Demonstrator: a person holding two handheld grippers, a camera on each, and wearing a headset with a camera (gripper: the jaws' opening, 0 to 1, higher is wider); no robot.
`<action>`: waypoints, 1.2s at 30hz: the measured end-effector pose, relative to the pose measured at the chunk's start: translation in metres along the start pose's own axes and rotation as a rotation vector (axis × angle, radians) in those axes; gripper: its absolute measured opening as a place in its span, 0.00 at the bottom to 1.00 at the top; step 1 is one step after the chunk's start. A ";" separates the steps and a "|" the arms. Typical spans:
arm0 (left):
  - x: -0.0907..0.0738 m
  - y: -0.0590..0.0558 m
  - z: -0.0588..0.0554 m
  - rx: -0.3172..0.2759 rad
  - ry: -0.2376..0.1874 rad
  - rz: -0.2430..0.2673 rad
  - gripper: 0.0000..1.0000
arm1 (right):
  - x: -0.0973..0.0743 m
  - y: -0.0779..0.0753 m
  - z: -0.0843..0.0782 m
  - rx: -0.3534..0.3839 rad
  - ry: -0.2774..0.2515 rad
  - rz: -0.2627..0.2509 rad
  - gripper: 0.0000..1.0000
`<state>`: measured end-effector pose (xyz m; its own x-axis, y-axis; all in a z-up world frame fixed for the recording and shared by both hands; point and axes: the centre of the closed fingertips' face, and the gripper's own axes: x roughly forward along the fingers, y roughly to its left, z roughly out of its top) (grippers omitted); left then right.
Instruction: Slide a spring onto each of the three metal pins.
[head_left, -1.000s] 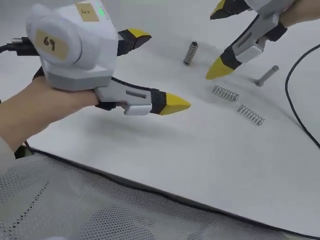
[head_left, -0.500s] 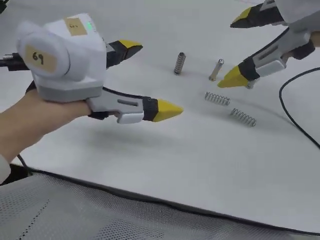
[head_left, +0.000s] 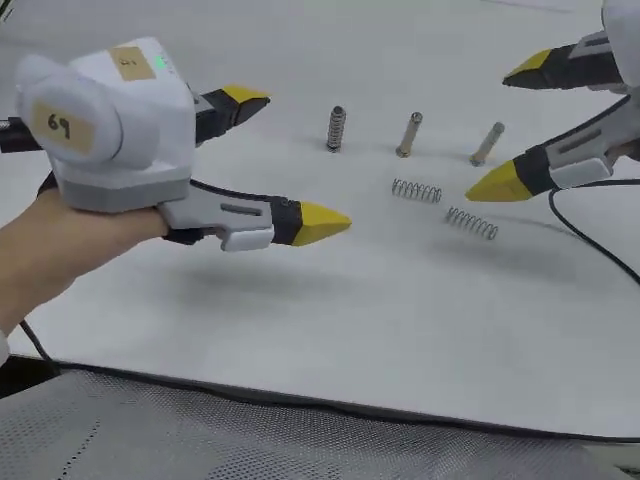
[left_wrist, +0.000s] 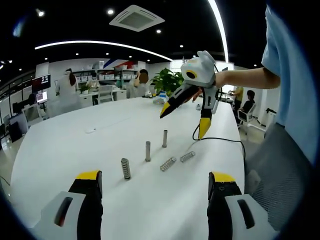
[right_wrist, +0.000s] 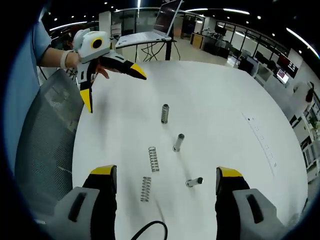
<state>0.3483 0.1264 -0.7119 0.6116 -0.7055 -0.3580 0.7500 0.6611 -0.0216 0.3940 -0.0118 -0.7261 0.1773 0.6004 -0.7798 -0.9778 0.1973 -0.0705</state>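
Here's the left gripper (head_left: 290, 160), hovering over the near left of the white table (head_left: 350, 330), yellow-tipped fingers spread wide with nothing between them. Over on the right, the right gripper (head_left: 498, 132) hangs above the table, its fingers wide apart and empty too. Between them stands a row of short grey metal pins. The leftmost metal pin (head_left: 336, 128) wears a coiled wire spring around it. The middle metal pin (head_left: 410, 134) and the right-hand metal pin (head_left: 487, 144) stand bare. The first loose spring (head_left: 417, 190) lies flat just in front of the middle one. The second loose spring (head_left: 471, 223) lies near it, not touching, just below the right gripper's lower fingertip.
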 end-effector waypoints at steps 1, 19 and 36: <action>0.000 -0.001 0.000 0.001 0.002 -0.002 0.84 | -0.002 0.001 -0.002 0.013 -0.007 -0.007 0.80; 0.007 -0.010 -0.001 0.025 0.027 -0.047 0.84 | -0.033 0.032 -0.043 0.179 -0.065 -0.093 0.79; 0.009 -0.010 -0.004 0.029 0.048 -0.064 0.83 | -0.064 0.035 -0.066 0.319 -0.178 -0.182 0.89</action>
<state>0.3451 0.1145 -0.7184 0.5496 -0.7328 -0.4012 0.7946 0.6068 -0.0195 0.3416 -0.0942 -0.7199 0.3879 0.6527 -0.6508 -0.8501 0.5263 0.0211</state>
